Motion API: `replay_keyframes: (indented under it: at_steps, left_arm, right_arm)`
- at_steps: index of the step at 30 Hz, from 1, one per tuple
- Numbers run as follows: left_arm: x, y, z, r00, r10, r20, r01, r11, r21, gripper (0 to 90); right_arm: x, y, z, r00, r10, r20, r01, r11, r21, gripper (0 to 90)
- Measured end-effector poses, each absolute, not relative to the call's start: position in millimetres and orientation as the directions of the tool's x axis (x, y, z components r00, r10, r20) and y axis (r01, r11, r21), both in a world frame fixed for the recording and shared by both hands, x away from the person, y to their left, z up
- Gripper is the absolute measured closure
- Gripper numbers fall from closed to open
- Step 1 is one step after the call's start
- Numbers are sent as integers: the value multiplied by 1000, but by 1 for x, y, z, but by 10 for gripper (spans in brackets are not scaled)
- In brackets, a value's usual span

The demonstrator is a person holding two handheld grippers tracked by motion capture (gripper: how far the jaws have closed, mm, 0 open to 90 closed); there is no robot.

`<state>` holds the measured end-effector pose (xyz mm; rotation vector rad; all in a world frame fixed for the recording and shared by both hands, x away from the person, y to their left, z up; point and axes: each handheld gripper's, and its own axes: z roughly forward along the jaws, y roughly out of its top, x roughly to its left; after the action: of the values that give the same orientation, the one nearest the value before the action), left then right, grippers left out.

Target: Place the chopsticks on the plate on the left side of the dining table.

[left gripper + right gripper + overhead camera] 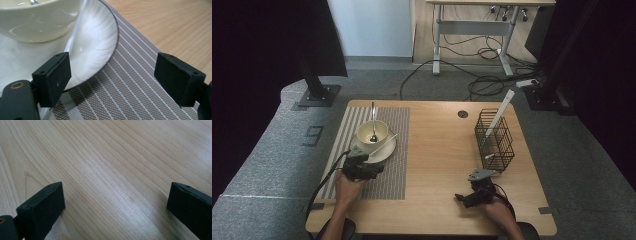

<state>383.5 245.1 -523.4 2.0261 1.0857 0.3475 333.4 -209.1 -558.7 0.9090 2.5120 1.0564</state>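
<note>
The white round ceramic plate (pixel 100 42) lies just ahead-left of the left gripper (pixel 112 82), jaws apart, empty. The pale slim utensil (pixel 75 35) on it runs lengthwise away. The right gripper (pixel 115 205), also apart, rests well away.

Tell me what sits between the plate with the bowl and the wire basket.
In the high view, only flat surface: from the plate the striped placemat runs out, then bare wooden table up to the wire basket.
</note>
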Motion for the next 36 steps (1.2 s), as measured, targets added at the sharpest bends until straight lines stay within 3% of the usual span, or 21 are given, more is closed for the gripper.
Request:
replay_keyframes:
  at_steps: [7,18,36]
  left_arm:
    - [388,244,-530,582,808,-98,572,-320,755,123]
    - [393,246,-537,569,821,-55,584,-356,729,0]
    - [403,262,-542,532,841,-94,579,-281,765,0]
  right_arm:
    - [333,-209,-559,-768,641,-4,446,538,716,4]
    - [333,-209,-559,-768,641,-4,446,538,716,4]
    - [334,-209,-559,-766,643,-3,447,537,715,1]
